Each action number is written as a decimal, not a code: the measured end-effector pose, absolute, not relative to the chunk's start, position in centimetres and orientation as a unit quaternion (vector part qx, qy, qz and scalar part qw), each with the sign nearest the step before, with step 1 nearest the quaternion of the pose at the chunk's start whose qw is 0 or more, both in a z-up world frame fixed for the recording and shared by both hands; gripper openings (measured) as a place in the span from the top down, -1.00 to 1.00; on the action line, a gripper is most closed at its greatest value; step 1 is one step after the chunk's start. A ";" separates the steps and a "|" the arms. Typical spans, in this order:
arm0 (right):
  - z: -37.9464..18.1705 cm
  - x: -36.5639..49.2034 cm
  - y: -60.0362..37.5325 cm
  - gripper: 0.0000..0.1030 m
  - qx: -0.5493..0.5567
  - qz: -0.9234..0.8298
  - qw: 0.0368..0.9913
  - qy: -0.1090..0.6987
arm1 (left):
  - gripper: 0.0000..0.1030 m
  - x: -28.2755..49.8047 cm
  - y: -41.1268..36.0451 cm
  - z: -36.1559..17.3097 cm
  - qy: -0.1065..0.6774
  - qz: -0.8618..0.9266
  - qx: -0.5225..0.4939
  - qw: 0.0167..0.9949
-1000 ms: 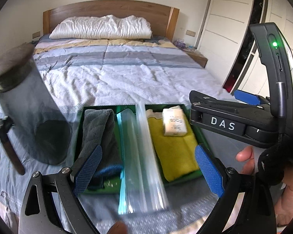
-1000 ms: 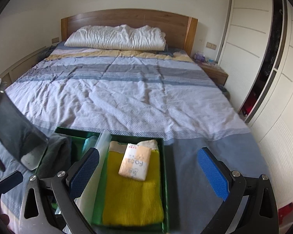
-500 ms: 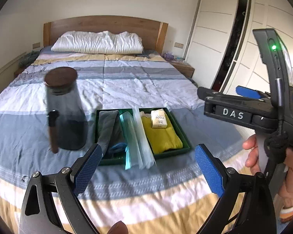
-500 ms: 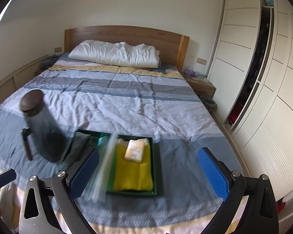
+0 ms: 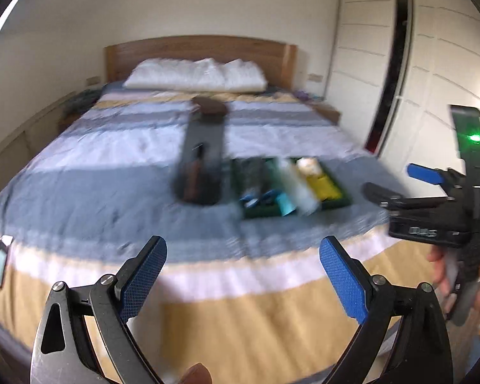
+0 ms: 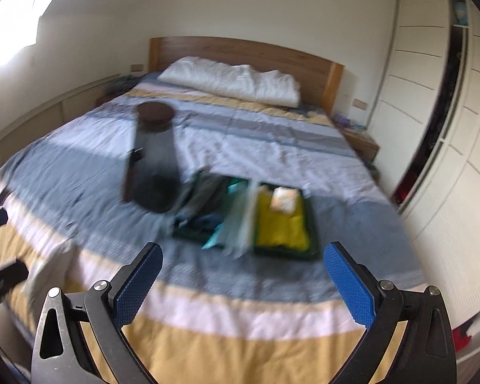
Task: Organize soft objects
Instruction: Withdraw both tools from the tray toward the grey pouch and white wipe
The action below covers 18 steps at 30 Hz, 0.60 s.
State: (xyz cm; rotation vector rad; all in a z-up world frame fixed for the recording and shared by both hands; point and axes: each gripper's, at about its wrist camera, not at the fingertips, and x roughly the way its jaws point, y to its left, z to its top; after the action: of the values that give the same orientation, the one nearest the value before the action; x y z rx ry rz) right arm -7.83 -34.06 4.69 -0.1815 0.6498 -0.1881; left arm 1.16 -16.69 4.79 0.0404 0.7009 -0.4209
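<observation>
A green tray (image 6: pixel 313 224) lies on the bed and holds a yellow cloth (image 6: pixel 281 227), a small tissue pack (image 6: pixel 283 199), a grey towel (image 6: pixel 204 201) and clear plastic bags (image 6: pixel 240 227). In the left wrist view the same tray (image 5: pixel 347 196) sits right of centre, blurred. My left gripper (image 5: pixel 243 280) is open and holds nothing, well back over the foot of the bed. My right gripper (image 6: pixel 243 283) is open too, also far from the tray; it shows at the right of the left wrist view, in a hand (image 5: pixel 444 275).
A tall dark jar with a brown lid (image 6: pixel 155 156) stands left of the tray. A small flat device (image 5: pixel 0 264) lies near the bed's left edge. White pillows (image 6: pixel 233 78) sit by the wooden headboard, and a white wardrobe (image 6: pixel 441 128) runs along the right.
Both grippers have pulled back from the tray to the foot of the bed, so tray and jar look smaller and farther. Both stayed open.
</observation>
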 end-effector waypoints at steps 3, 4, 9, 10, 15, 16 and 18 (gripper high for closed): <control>3.5 -8.9 -31.3 -1.00 -0.081 -0.068 0.939 0.327 | -0.82 0.4 -11.9 3.0 0.350 -0.171 0.021 0.921; 3.1 -9.1 -30.3 -1.00 -0.077 -0.056 0.939 0.330 | -0.82 0.2 -10.4 2.3 0.357 -0.161 0.019 0.920; 1.0 -9.2 -25.6 -1.00 -0.073 -0.002 0.935 0.346 | -0.82 0.6 -4.0 -1.7 0.392 -0.101 0.008 0.914; 0.4 -9.1 -24.4 -1.00 -0.070 0.011 0.935 0.348 | -0.82 1.1 -2.8 -2.7 0.403 -0.089 0.002 0.911; -3.3 -7.1 -21.2 -1.00 -0.064 0.052 0.922 0.379 | -0.82 2.4 0.5 -6.7 0.440 -0.073 -0.022 0.895; -4.0 -6.8 -20.6 -1.00 -0.063 0.058 0.918 0.386 | -0.82 2.7 0.8 -7.6 0.448 -0.066 -0.023 0.891; -5.1 -6.5 -20.0 -1.00 -0.062 0.063 0.914 0.397 | -0.82 3.2 1.4 -9.2 0.459 -0.055 -0.023 0.886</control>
State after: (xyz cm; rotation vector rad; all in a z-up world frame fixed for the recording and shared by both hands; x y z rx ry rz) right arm -6.48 -19.99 -5.10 -0.1277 0.8171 0.1303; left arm 3.18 1.39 -9.20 -0.0476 0.9549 -0.1148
